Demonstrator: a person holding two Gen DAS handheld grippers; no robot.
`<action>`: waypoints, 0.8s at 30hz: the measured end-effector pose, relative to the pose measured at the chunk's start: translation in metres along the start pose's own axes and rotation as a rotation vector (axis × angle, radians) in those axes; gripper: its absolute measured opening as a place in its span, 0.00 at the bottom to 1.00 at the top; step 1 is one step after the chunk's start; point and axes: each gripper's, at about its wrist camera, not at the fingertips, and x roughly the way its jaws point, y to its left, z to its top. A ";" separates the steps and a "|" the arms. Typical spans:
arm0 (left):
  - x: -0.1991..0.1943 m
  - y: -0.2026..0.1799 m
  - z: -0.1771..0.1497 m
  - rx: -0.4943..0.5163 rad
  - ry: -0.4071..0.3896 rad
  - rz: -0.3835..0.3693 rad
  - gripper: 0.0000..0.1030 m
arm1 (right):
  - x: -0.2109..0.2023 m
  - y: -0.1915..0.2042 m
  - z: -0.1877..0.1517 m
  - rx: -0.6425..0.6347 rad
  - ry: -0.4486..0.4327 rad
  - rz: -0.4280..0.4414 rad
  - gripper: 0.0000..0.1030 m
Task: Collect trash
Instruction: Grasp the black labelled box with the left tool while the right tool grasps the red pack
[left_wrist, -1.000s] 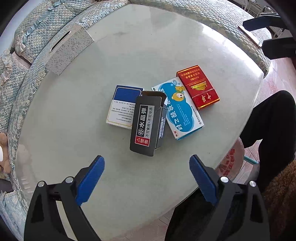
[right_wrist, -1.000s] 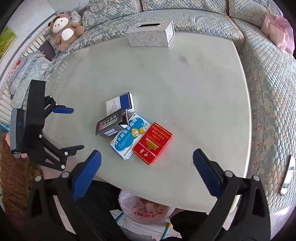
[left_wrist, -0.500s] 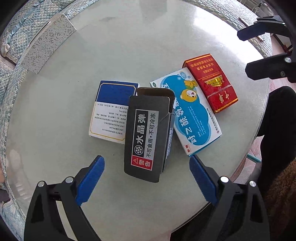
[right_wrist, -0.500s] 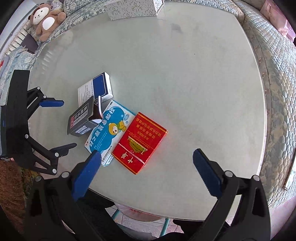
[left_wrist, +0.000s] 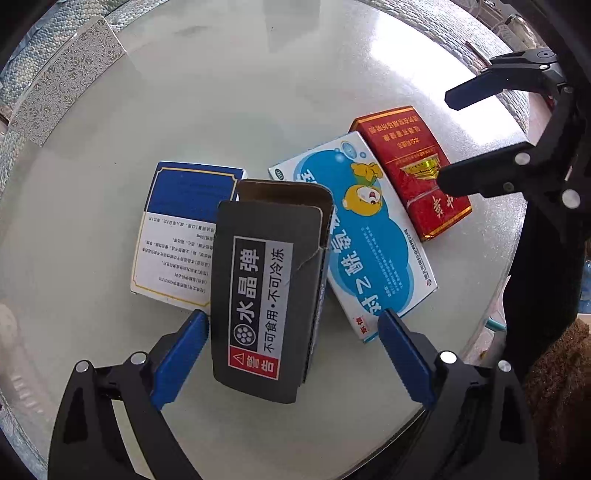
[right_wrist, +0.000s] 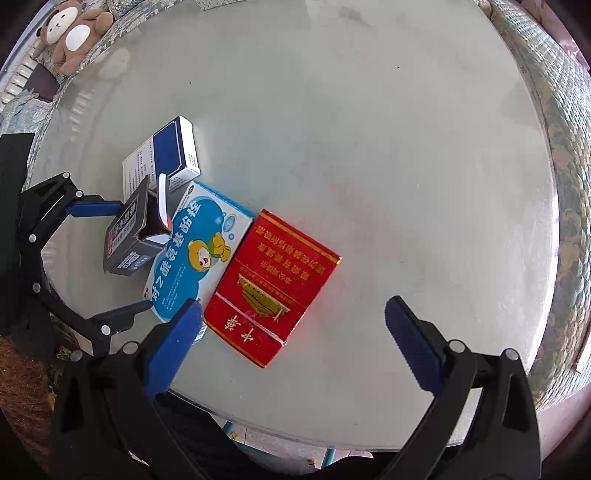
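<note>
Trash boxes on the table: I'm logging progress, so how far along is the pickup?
Nothing looks collected yet: all four boxes lie on the table. The open left gripper straddles the grey box; the open right gripper straddles the red box. The cartoon box and blue-and-white box remain.

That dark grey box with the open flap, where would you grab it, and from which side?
Grip the grey box across its two long side walls, near the closed end with the red warning label, coming in from that end. It points lengthwise at the left hand-held gripper, whose open fingers already flank it. The far end has a loose open flap, probably too flimsy to squeeze.
</note>
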 end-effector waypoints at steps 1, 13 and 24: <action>0.000 -0.001 0.001 -0.002 -0.006 -0.006 0.88 | 0.002 -0.001 0.001 0.006 0.002 -0.001 0.94; 0.001 0.020 -0.014 -0.085 -0.050 -0.078 0.84 | 0.017 -0.004 0.018 0.023 0.021 -0.029 0.94; -0.006 0.052 -0.028 -0.160 -0.101 -0.186 0.70 | 0.019 -0.008 0.019 0.022 0.018 -0.015 0.89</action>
